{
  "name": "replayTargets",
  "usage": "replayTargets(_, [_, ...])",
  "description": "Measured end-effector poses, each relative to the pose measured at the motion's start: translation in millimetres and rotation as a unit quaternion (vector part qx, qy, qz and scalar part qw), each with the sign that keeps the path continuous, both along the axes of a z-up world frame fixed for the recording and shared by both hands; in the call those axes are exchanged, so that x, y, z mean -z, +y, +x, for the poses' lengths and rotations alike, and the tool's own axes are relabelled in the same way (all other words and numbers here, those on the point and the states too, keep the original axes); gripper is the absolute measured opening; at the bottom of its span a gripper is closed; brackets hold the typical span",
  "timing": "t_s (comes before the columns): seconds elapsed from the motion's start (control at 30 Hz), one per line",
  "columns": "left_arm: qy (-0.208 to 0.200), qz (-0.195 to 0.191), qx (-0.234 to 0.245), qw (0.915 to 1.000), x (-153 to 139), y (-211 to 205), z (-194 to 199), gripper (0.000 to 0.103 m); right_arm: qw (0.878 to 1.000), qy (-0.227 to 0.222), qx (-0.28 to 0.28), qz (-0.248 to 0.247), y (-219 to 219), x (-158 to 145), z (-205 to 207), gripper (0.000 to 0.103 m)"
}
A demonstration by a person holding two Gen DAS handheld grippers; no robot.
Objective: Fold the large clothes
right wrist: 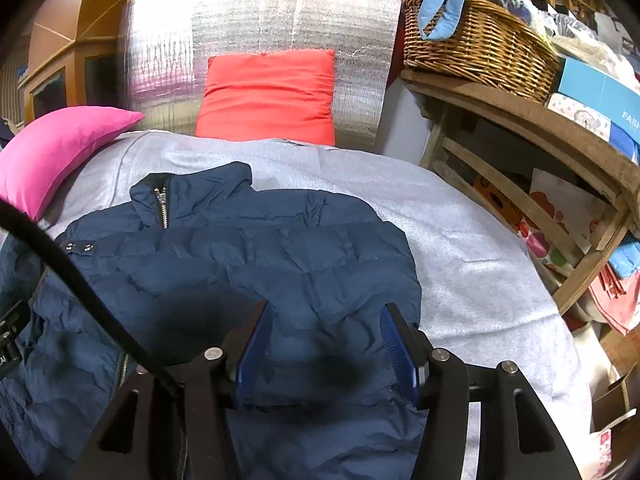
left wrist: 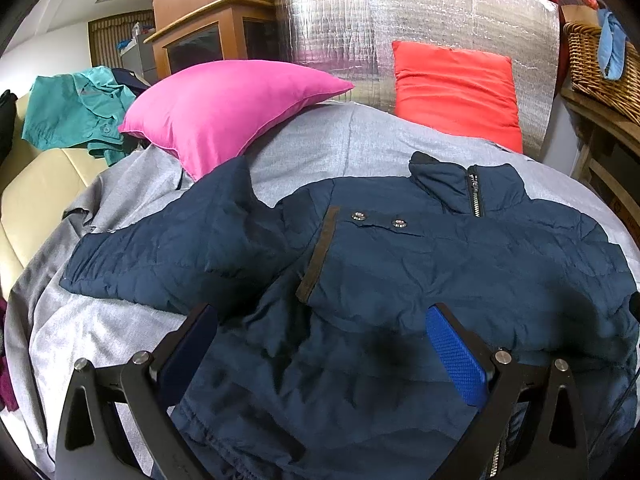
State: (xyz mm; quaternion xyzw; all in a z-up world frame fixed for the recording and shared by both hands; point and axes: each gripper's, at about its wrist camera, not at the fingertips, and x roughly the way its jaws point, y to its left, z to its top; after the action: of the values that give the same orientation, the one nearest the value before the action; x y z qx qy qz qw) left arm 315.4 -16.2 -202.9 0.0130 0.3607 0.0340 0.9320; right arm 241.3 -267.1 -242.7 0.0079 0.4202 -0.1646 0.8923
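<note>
A navy puffer jacket (left wrist: pixel 400 264) lies front up on the grey bed sheet (left wrist: pixel 340 144), collar and zip toward the pillows. One sleeve (left wrist: pixel 160 248) stretches out to the left. My left gripper (left wrist: pixel 320 320) hovers over the jacket's lower front, its blue-padded fingers (left wrist: pixel 452 344) wide apart with nothing pinched. In the right wrist view the jacket (right wrist: pixel 280 256) ends in a rounded edge on the right, and I see no sleeve there. My right gripper (right wrist: pixel 326 312) stands open over that side, with fabric under its pads (right wrist: pixel 394 336) but not squeezed.
A pink pillow (left wrist: pixel 224 108) and a red pillow (left wrist: pixel 456 88) lean at the head of the bed against a silver foil panel (left wrist: pixel 400 16). Teal clothing (left wrist: pixel 72 108) lies on a cream seat at the left. A wooden shelf (right wrist: pixel 520 120) with a wicker basket (right wrist: pixel 472 40) stands right.
</note>
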Motion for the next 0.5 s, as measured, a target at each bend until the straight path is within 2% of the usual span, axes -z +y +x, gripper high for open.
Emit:
replayTargets(0.1, [0.033, -0.018, 0.023, 0.9990, 6, -1, 19, 0.103, 0.999, 0.015, 0.011, 0.040, -10, 14, 11, 0.060])
replayTargets(0.2, [0.067, -0.017, 0.023, 0.9973, 19, 1, 44, 0.103, 0.995, 0.039, 0.025, 0.093, -22, 33, 20, 0.057])
replayTargets(0.23, [0.088, -0.017, 0.021, 0.9957, 27, 2, 52, 0.103, 0.992, 0.061, 0.029, 0.110, -26, 44, 25, 0.057])
replayTargets(0.27, [0.128, -0.018, 0.017, 0.9915, 40, 3, 64, 0.103, 0.990, 0.075, 0.030, 0.117, -28, 52, 27, 0.057])
replayTargets(0.33, [0.174, -0.041, 0.015, 0.9837, 59, 9, 74, 0.103, 0.989, 0.080, 0.030, 0.122, -29, 57, 28, 0.057])
replayTargets(0.37, [0.179, -0.053, 0.012, 0.9823, 62, 12, 74, 0.103, 0.989, 0.083, 0.029, 0.121, -28, 55, 29, 0.057])
replayTargets(0.43, [0.178, -0.046, 0.010, 0.9830, 52, 11, 70, 0.103, 0.987, 0.073, 0.026, 0.138, -29, 49, 26, 0.057])
replayTargets(0.5, [0.153, -0.045, 0.013, 0.9871, 35, 12, 61, 0.103, 0.984, 0.055, 0.022, 0.166, -32, 43, 22, 0.057])
